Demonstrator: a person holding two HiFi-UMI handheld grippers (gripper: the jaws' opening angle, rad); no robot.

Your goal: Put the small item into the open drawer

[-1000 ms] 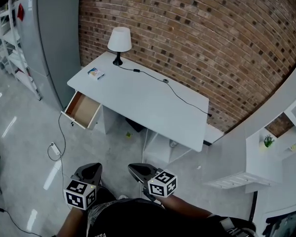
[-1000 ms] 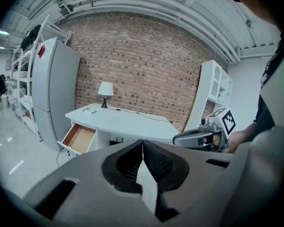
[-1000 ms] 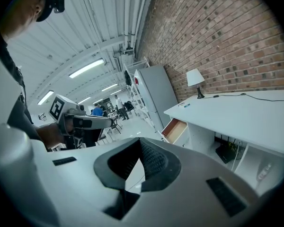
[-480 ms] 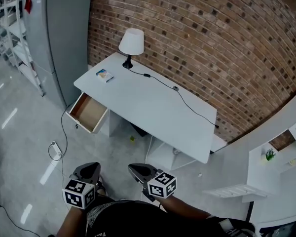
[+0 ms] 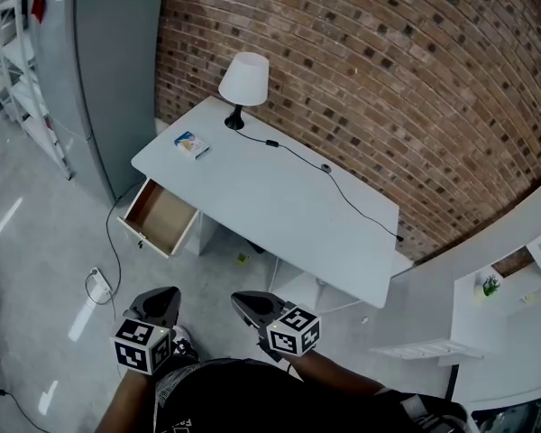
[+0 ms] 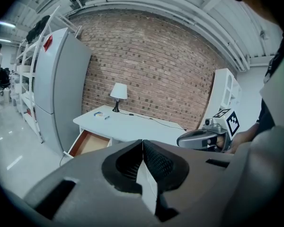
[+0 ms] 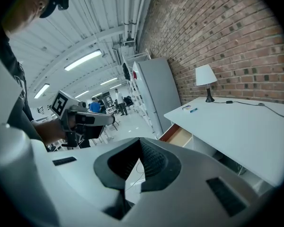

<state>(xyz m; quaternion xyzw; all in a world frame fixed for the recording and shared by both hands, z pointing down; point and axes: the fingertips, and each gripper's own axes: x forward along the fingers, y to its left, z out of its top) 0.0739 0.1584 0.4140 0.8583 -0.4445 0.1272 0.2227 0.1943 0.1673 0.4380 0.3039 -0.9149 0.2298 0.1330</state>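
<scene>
Left gripper [image 5: 166,296] at 7 o'clock, low by my body: fingers together, nothing between them. Right gripper [image 5: 243,301] at 6 o'clock, just beside it: fingers pressed together too, empty. Both are well apart from the table [image 5: 279,207], which is ahead at 12 o'clock. The drawer [image 5: 158,216] hangs open under the table's left end, about 11 o'clock, and looks empty inside. The small item [image 5: 191,144], a flat box with blue print, lies on the tabletop above the drawer, near the far-left corner, close to the lamp [image 5: 243,81] at 12 o'clock. A cable [image 5: 343,192] runs from the lamp across the top toward 2 o'clock.

Step in hand, as I judge it: approach, nothing picked up yet. To do it well: close in on the left end, spread one gripper's fingers before reaching, come down over the item's short sides since it's flat, stay off the lamp, then lower it into the drawer rather than dropping it on the rim.

Counts: two grippers, one table, one open drawer, one small item, one lamp, one cable.
</scene>
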